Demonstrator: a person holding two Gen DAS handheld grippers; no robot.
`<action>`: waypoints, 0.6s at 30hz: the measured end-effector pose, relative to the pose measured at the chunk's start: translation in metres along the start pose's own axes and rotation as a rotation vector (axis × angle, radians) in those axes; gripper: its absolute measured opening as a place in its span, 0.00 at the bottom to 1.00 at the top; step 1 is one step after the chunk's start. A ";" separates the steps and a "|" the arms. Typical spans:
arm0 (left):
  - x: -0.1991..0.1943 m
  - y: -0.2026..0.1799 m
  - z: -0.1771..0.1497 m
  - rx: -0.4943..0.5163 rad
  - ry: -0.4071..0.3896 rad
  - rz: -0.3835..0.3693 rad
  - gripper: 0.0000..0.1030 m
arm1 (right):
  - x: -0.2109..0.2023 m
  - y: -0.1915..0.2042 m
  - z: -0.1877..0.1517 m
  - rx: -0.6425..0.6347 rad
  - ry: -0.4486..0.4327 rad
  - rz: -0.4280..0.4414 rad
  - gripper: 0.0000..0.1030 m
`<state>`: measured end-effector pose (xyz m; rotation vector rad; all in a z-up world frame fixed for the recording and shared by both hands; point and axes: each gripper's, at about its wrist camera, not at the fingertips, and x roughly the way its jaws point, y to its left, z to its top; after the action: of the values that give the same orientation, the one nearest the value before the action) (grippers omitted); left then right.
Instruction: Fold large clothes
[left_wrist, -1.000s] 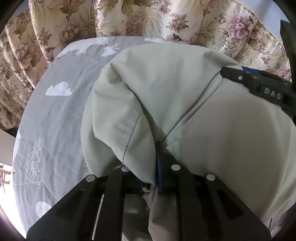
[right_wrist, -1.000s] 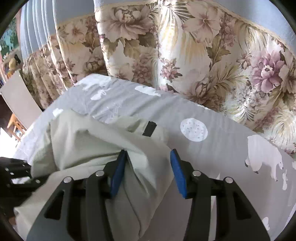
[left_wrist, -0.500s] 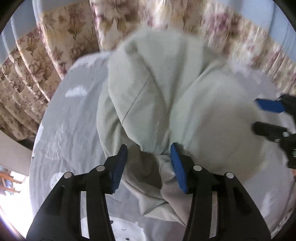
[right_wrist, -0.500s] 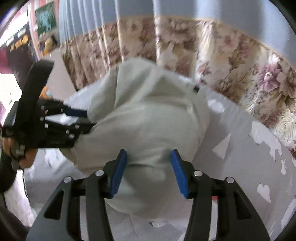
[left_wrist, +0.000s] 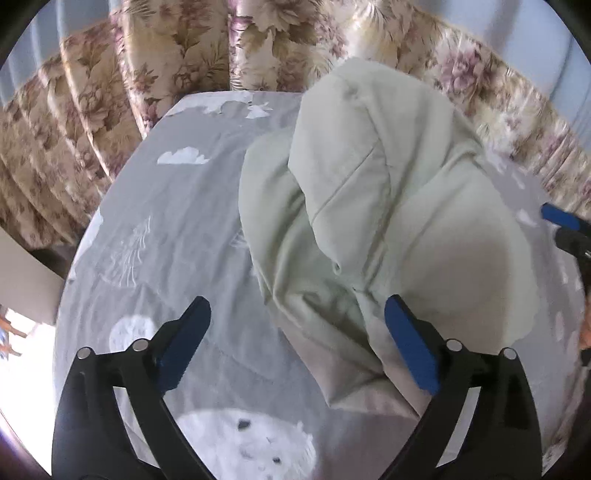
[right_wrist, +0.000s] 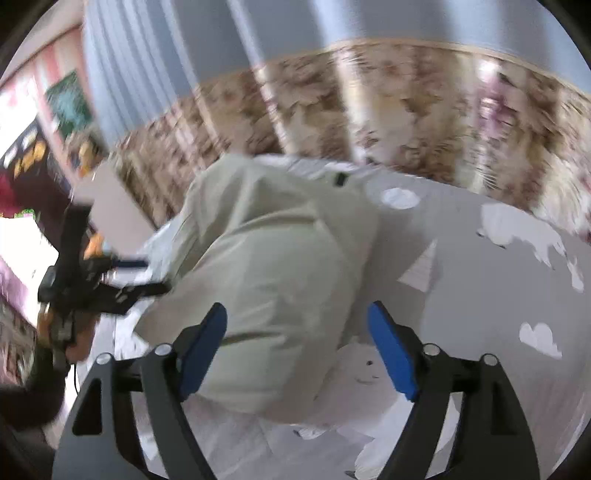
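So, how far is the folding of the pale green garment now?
The pale green garment lies bunched in a heap on the grey sheet, not flat. The left gripper and right gripper are open and hold nothing. Neat folding is left.

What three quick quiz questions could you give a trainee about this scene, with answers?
1. True or false: the left hand-held gripper is clamped on the garment.
2. What covers the table under the garment?
A. bare wood
B. grey printed sheet
C. red towel
3. Fill in: the right hand-held gripper is ____.

Key
1. False: its jaws stand wide apart, with nothing between them but the garment's near edge lying loose.
2. B: grey, with white clouds and animals, in front of a floral curtain.
3. Open: the garment lies bunched on the sheet, free of both.
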<state>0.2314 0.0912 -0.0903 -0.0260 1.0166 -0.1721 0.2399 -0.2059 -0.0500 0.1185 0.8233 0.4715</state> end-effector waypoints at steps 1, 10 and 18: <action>-0.003 0.000 -0.002 -0.008 -0.003 -0.001 0.93 | 0.002 -0.003 -0.001 0.021 0.003 -0.004 0.81; -0.010 -0.016 -0.013 -0.016 -0.041 0.047 0.97 | 0.029 -0.007 -0.015 0.125 0.004 0.005 0.82; -0.019 -0.035 -0.012 0.023 -0.101 0.144 0.97 | 0.023 -0.008 -0.015 0.129 -0.072 -0.101 0.86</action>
<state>0.2065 0.0604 -0.0767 0.0585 0.9122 -0.0504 0.2446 -0.2037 -0.0779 0.2112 0.7845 0.3171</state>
